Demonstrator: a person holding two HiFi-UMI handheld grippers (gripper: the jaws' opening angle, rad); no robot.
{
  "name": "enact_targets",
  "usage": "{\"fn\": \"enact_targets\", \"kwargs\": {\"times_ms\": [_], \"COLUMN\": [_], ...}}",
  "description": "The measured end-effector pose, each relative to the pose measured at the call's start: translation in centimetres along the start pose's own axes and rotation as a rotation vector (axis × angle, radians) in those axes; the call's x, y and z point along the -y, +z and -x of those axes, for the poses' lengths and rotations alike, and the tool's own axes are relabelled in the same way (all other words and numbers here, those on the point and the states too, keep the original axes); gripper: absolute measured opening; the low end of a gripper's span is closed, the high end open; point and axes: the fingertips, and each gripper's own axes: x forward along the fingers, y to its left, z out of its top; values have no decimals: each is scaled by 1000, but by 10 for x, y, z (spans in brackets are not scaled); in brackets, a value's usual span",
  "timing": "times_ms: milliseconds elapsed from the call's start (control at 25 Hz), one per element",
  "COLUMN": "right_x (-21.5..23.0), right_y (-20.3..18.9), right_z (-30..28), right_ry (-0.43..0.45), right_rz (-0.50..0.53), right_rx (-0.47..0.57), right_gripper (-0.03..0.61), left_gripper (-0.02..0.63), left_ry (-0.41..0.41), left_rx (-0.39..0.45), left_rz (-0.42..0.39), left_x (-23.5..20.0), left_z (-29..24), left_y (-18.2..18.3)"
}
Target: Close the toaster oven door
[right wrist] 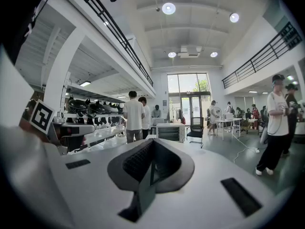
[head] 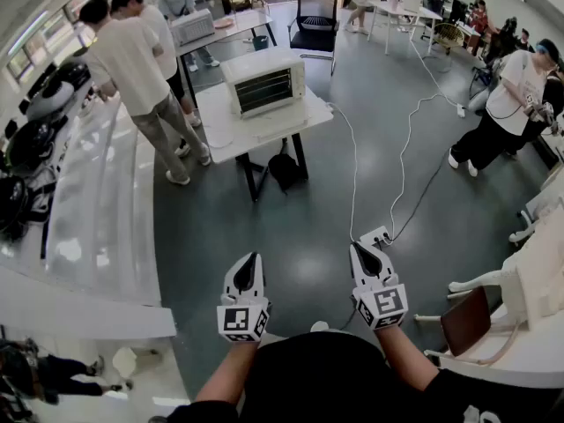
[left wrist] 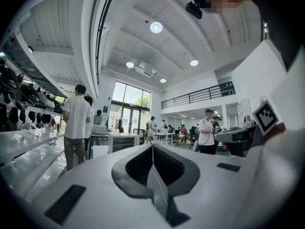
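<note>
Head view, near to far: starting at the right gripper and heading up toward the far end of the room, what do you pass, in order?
right gripper → power strip → table → toaster oven → chair

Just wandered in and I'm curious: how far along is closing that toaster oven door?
Nothing looks done yet. The white boxy toaster oven sits on the white table across the room, far from the person; whether its door hangs open is unclear. In hand: nothing. The left tongs and right tongs are both shut and empty. Left: walk over and push the door closed.
</note>
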Motion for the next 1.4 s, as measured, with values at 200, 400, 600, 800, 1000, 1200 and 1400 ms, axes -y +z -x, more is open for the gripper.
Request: {"fn": "enact_targets", "kwargs": {"times_ms": [200,400,600,800,1000,1200,1400], "right_x": [10,16,22,32,51,60,70], "right_y": [3,0,-8,-13,-12,-10,-6], "right_z": [-2,3,5,-4,-34,-87,-153], "right_ry": [-9,18,28,8,-29,-21,-18], "right_rz": [2,-30,-17,-27,-130,-84,-36], "right_rx": [18,26,15,2,-2,-29,-62], "right_gripper": [21,21,21,21,21,21,21], "left_gripper": [20,20,20,20,20,20,20], "left_ry": [0,-33,-55,-74,-80,-76,-84], "left_rx": [9,31,24,23,6,2,-31], "left_rz": [45,15,-1,5,26,31,58], "left_x": [14,44,60,63,55,28,-9], "left_z": [-12,-17,-27,-48,-81,-124,-180], "left_y": [5,7,1,-4,-6,-12,-19]}}
